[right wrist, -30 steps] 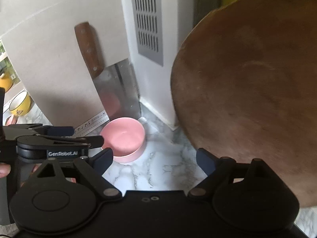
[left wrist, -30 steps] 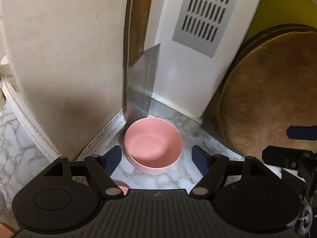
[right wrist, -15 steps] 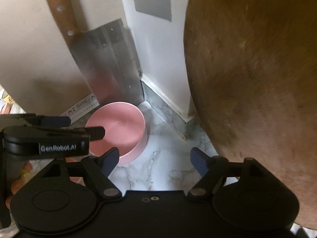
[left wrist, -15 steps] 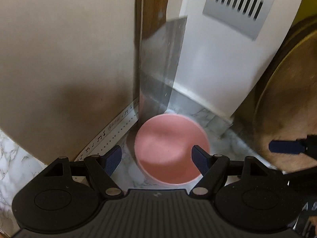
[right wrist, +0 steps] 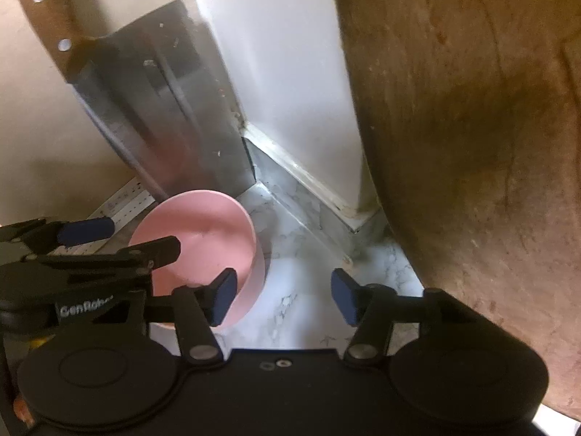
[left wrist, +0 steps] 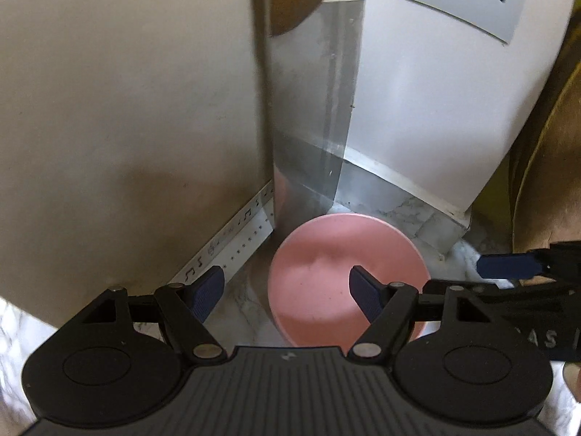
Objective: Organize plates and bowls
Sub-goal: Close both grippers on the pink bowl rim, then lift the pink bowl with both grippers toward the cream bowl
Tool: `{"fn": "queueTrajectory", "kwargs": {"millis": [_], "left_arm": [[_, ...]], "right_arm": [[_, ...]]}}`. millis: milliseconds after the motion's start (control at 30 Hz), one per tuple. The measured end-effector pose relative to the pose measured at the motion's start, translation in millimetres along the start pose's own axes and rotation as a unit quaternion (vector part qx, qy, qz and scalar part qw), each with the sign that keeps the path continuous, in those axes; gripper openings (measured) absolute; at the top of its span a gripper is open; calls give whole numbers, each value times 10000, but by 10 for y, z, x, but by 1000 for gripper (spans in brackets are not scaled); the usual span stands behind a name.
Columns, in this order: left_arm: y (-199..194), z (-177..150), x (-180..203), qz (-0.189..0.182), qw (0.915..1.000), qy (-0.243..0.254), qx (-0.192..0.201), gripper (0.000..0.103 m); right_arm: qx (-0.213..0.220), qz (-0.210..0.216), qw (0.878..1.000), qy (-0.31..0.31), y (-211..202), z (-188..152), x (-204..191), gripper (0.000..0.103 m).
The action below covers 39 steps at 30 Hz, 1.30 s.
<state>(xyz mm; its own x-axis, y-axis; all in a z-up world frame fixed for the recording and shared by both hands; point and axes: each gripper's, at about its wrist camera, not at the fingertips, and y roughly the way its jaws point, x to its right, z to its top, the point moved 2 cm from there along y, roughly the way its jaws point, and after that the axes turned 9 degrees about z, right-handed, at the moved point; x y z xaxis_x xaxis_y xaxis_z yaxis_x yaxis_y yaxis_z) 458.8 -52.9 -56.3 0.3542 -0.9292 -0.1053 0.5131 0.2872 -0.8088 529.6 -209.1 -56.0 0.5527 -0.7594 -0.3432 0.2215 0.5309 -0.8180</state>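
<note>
The left tool [left wrist: 287,292] hangs over the near-left wall of the pink bowl [left wrist: 345,276]. Its jaws stand apart and are closing a little, one pad [left wrist: 365,299] inside the bowl, the other [left wrist: 208,290] outside over the worktop [left wrist: 239,298], neither pressing on the rim yet. The right tool [right wrist: 283,299] is closing faster; in its own view one pad [right wrist: 223,298] overlaps the bowl's right edge and the other [right wrist: 345,301] hangs over bare marble. Whether that pad touches the wall cannot be told, and nothing is gripped.

The bowl sits upright and empty on the marble worktop, tucked into a corner. In the left wrist view a cleaver [left wrist: 312,109] leans on the wall at 12 o'clock from it, the blade's lower edge just behind the far rim — close enough to be knocked. A strip of patterned edging [left wrist: 232,243] runs along the wall foot at 10 o'clock. A large round wooden chopping board [right wrist: 472,145] stands on edge at 3 o'clock, near but apart.

The bowl looks like matte plastic or a fibre composite — light, stiff, not very slippery, unlikely to shatter. The sensible hold is a pinch across the thin wall, one pad inside and one outside, on the near side away from the blade. Lifting straight up should keep it clear of the cleaver.
</note>
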Motion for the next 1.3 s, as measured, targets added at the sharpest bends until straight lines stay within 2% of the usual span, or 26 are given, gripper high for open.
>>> {"fn": "queueTrajectory", "kwargs": {"millis": [133, 200, 400, 500, 633, 767, 967, 1300], "left_arm": [[-3, -8, 5, -36, 10000, -6, 34, 63], [10, -28, 16, 15, 10000, -2, -75, 56], [71, -103, 48, -31, 9991, -160, -379, 46], [116, -89, 47, -53, 9988, -184, -443, 35], [135, -74, 15, -14, 9985, -226, -507, 25], [136, -75, -3, -14, 9982, -234, -548, 12], [22, -120, -3, -47, 9985, -132, -521, 11], [-383, -186, 10, -367, 9980, 42, -504, 11]], "right_arm": [[-15, 56, 10000, 63, 65, 13, -11, 50], [-17, 78, 9999, 60, 78, 21, -20, 50], [-60, 154, 9998, 119, 106, 33, -58, 39], [-87, 159, 9998, 97, 128, 13, -90, 30], [-66, 258, 9995, 142, 155, 4, -116, 13], [-41, 138, 9997, 178, 135, -7, -139, 10], [-26, 54, 9998, 211, 9, -50, -204, 10], [140, -200, 9991, 355, -429, -266, -406, 10]]}}
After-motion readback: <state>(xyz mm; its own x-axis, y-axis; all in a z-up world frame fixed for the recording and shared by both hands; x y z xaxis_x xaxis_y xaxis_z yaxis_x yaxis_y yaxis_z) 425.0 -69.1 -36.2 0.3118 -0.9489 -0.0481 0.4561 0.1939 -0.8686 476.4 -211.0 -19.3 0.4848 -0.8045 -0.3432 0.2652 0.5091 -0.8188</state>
